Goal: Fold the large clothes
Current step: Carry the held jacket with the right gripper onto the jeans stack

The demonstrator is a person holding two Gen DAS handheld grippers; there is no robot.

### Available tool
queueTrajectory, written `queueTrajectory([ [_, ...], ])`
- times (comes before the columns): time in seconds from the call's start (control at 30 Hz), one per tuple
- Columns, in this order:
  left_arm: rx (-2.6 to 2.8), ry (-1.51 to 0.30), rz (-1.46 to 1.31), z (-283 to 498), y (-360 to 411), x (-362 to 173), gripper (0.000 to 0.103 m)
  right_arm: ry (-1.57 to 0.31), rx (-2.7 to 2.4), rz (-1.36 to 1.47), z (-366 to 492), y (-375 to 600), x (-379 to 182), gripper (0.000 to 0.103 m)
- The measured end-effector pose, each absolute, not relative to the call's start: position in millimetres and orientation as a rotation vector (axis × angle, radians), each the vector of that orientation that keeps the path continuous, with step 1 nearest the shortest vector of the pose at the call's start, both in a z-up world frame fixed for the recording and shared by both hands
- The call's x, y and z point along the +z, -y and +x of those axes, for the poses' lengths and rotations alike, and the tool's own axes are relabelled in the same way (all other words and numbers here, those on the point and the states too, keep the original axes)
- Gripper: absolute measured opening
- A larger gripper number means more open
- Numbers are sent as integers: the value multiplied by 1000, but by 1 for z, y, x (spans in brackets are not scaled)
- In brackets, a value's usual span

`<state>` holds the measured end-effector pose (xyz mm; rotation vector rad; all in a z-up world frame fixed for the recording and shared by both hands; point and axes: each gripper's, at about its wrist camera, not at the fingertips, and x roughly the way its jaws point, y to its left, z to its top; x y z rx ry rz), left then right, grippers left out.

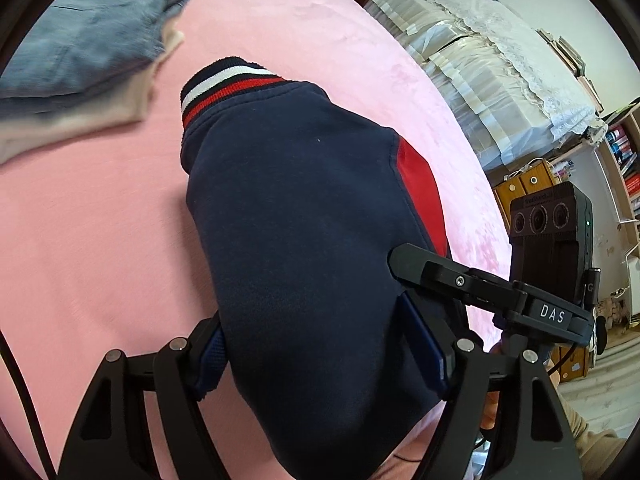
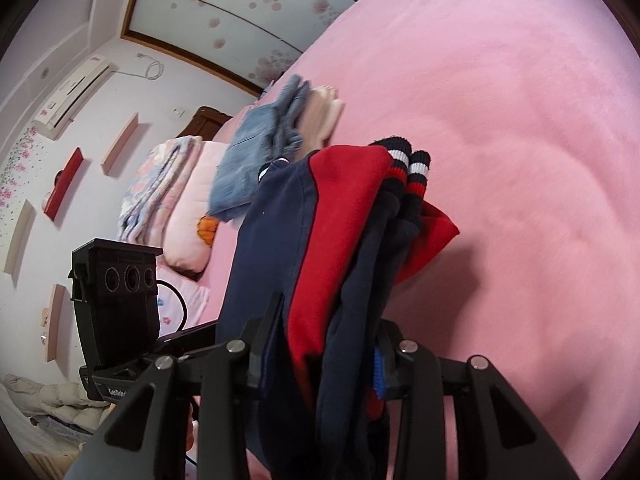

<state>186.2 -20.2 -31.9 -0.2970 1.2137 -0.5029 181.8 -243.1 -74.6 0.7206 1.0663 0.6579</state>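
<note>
Both claws, left point(image 1: 320, 356) and right point(image 2: 320, 364), grip the jacket point(image 1: 304, 216); lift evenly so the folds stay together.

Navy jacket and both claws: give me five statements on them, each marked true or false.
1. The left claw grips the navy jacket. True.
2. The right claw is empty. False: it clamps bunched navy and red fabric of the same jacket.
3. The jacket's cuff is striped navy, white and red. True.
4. The bed cover is green. False: it is pink.
5. Folded clothes, blue on top, lie beyond the jacket. True.
</note>
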Motion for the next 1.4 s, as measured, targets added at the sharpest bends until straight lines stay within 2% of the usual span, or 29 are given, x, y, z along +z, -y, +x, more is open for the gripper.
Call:
queueTrajectory([
  [0.3,-477,-1191,-300,164,-40,22,76,-1071,725,718,160,189,-33,36],
  [0.47,-467,-1164,-287,182,-78,60,77,-1053,768,712,171,151,-2,36],
  [0.67,-489,-1092,-207,248,-117,106,76,-1003,797,740,234,106,35,36],
  [0.83,-486,-1039,-104,332,-140,123,77,-942,806,775,307,74,51,36],
  [1.07,-442,-1049,-46,426,-181,97,78,-896,749,809,396,34,33,36],
  [1.23,-352,-1084,-38,480,-198,54,78,-903,677,878,443,11,-13,36],
  [1.4,-265,-1070,-37,494,-210,12,78,-982,633,915,470,-7,-71,36],
])
